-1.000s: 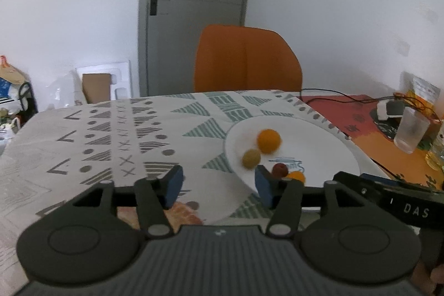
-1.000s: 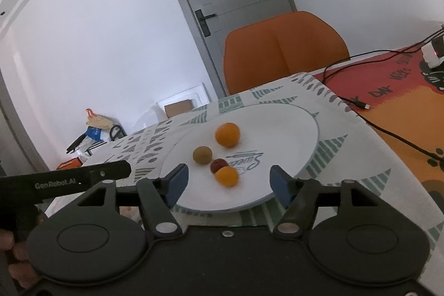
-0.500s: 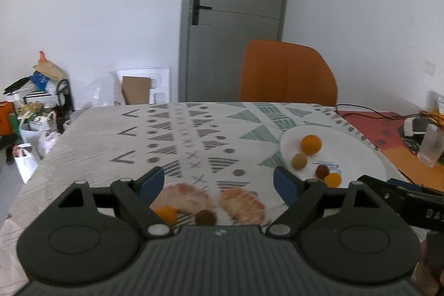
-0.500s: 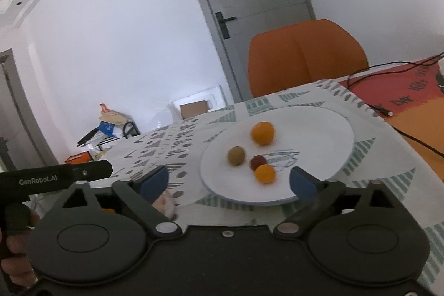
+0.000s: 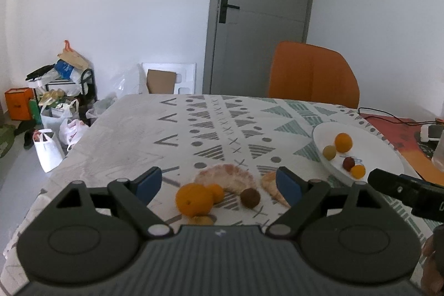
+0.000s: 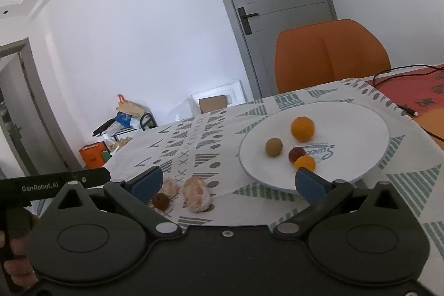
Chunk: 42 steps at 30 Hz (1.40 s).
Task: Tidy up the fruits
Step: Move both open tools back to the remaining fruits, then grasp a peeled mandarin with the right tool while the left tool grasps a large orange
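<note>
- Both grippers I'm running have their fingers spread wide with nothing between the pads: the left gripper (image 5: 219,183) hangs above the loose fruit, the right gripper (image 6: 229,182) faces the near rim of the plate
- Between the left fingers I see a large orange (image 5: 194,199) at 6 o'clock, a smaller orange fruit (image 5: 217,192) touching it behind, and another orange piece (image 5: 200,220) partly hidden by the gripper body
- A brown round fruit (image 5: 250,198) sits just right of them on the tablecloth (image 5: 133,140)
- Two peeled citrus pieces (image 6: 195,197) lie just behind, toward 12 o'clock
- At 2 o'clock from the left gripper the white plate (image 6: 355,124) holds an orange (image 6: 302,128), a greenish fruit (image 6: 274,146), a dark red fruit (image 6: 296,154) and a small orange fruit (image 6: 304,162), those last two touching
- An orange chair (image 5: 312,74) stands beyond the table's far edge
</note>
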Tool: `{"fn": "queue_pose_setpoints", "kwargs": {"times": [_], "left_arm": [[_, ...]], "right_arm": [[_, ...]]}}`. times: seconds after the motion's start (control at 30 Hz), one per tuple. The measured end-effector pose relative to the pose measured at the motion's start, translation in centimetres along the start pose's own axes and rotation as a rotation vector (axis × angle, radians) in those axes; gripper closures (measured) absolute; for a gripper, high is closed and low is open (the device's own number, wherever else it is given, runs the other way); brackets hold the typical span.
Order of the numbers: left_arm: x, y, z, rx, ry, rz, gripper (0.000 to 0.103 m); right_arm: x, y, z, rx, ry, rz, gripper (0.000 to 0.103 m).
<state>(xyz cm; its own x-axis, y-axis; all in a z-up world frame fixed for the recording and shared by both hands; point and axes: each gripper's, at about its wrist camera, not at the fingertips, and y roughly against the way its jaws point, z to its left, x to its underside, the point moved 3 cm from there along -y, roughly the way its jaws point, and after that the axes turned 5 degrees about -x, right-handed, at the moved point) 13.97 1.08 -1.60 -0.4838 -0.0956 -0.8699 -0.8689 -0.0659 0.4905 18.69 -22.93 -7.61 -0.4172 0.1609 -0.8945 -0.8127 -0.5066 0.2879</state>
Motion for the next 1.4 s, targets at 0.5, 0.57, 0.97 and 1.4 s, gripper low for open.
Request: {"fn": "queue_pose_setpoints", "kwargs": {"times": [0.5, 0.57, 0.97, 1.4], "left_arm": [[2.3, -1.2, 2.6, -0.005, 0.063, 0.057, 0.015], [2.7, -1.6, 2.6, -0.006, 0.068, 0.071, 0.016], [4.0, -4.4, 2.6, -0.002, 0.083, 0.119, 0.020], [2.9, -6.0, 3.8, -0.002, 0.138, 0.087, 0.049]], "right_arm": [[1.6, -1.9, 1.8, -0.020, 0.042, 0.068, 0.000], [1.8, -2.3, 2.0, -0.023, 0.047, 0.080, 0.000], [2.3, -4.7, 2.1, -0.044, 0.062, 0.150, 0.005], [2.4, -8.4, 2.7, -0.069, 0.081, 0.232, 0.017]]}}
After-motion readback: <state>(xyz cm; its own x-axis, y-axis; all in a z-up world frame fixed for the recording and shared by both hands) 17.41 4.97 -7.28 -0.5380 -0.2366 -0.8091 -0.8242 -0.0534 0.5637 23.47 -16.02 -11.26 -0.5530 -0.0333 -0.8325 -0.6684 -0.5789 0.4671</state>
